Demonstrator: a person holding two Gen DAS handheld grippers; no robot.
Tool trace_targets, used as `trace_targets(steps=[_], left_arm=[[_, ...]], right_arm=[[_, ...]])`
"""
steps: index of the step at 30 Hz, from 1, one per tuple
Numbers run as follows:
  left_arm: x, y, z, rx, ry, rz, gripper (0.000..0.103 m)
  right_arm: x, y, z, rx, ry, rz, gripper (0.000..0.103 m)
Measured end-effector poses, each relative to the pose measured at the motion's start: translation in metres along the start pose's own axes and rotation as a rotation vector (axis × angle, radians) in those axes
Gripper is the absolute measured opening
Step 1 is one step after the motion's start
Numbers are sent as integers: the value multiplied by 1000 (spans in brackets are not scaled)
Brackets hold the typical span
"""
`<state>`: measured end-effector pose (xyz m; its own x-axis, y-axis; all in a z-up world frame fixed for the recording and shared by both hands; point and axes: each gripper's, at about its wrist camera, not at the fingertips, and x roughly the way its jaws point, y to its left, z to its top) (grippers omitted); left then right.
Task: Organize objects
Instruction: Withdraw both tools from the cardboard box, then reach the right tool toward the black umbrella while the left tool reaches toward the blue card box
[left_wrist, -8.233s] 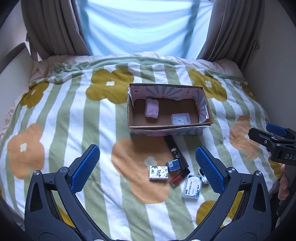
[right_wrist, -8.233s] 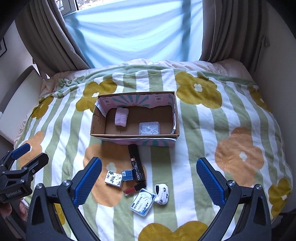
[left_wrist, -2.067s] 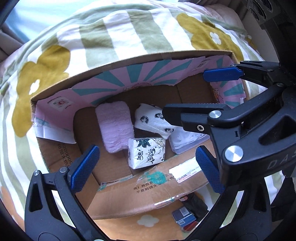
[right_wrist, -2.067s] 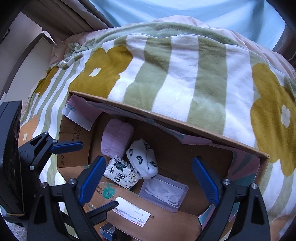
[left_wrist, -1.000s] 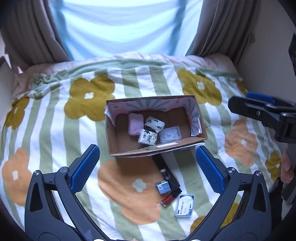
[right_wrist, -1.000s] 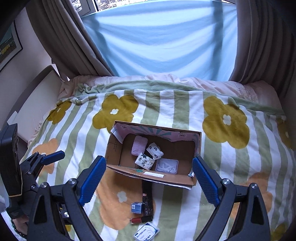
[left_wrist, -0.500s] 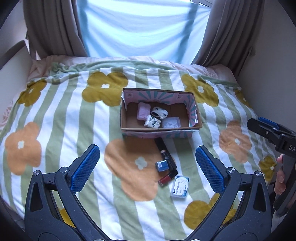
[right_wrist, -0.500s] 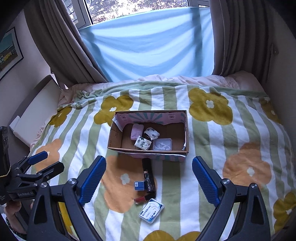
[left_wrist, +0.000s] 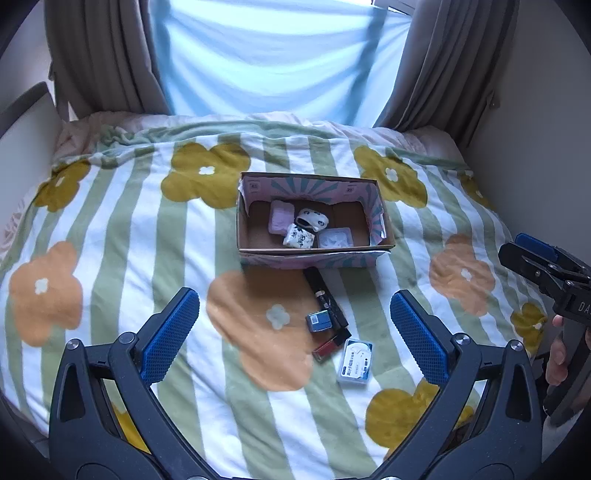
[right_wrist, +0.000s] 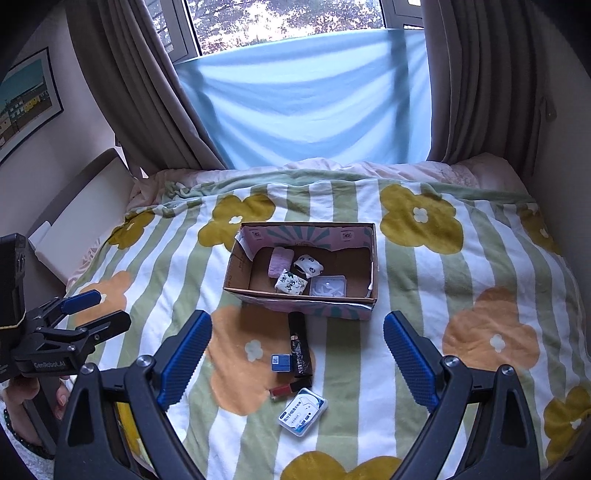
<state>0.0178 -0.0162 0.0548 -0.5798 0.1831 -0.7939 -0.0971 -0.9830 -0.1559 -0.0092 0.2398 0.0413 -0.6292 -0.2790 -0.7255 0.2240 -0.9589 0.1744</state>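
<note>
Floral bedspread (left_wrist: 110, 229): cardboard box (left_wrist: 314, 254) holds maybe four items; left gripper (left_wrist: 295, 334), right gripper (right_wrist: 297, 352) both spread, empty.

One box (left_wrist: 314, 254), eight small items

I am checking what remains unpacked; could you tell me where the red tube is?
In both wrist views the red tube lies on the blanket, in front of the box, between the black tube and white-blue case.
</note>
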Motion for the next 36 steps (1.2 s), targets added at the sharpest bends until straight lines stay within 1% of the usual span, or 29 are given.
trace_targets(steps=[4, 10, 15, 17, 20, 22, 24, 26, 27, 28, 32, 34, 35, 36], left_arm=[[8, -3, -3, 26, 8, -6, 103], [30, -13, -4, 124, 27, -36, 103], [65, -18, -11, 210, 53, -98, 103], [85, -19, -17, 250, 65, -120, 103], [122, -21, -31, 315, 94, -151, 103], [149, -21, -42, 349, 114, -175, 103], [181, -20, -54, 374, 148, -202, 103], [212, -19, -67, 394, 184, -223, 97], [227, -18, -72, 406, 197, -235, 93], [241, -18, -78, 419, 209, -244, 92], [285, -15, -95, 461, 222, -292, 91], [303, -16, -101, 486, 231, -312, 91], [310, -16, -104, 499, 235, -320, 90], [318, -17, -107, 513, 238, -331, 86]], right_arm=[[4, -1, -2, -23, 6, 5, 93], [23, -9, -2, -63, 46, 5, 93], [56, -15, -6, -80, 89, 24, 93], [76, -16, -10, -96, 106, 34, 92], [114, -17, -17, -125, 139, 51, 89], [142, -18, -24, -140, 157, 59, 86], [169, -19, -35, -150, 172, 66, 86], [193, -19, -45, -163, 184, 64, 85], [206, -19, -50, -165, 192, 66, 84], [218, -20, -56, -162, 204, 71, 81], [264, -20, -77, -169, 243, 87, 79], [284, -20, -87, -173, 262, 90, 76], [292, -20, -90, -171, 270, 95, 76], [299, -20, -93, -166, 276, 96, 76]])
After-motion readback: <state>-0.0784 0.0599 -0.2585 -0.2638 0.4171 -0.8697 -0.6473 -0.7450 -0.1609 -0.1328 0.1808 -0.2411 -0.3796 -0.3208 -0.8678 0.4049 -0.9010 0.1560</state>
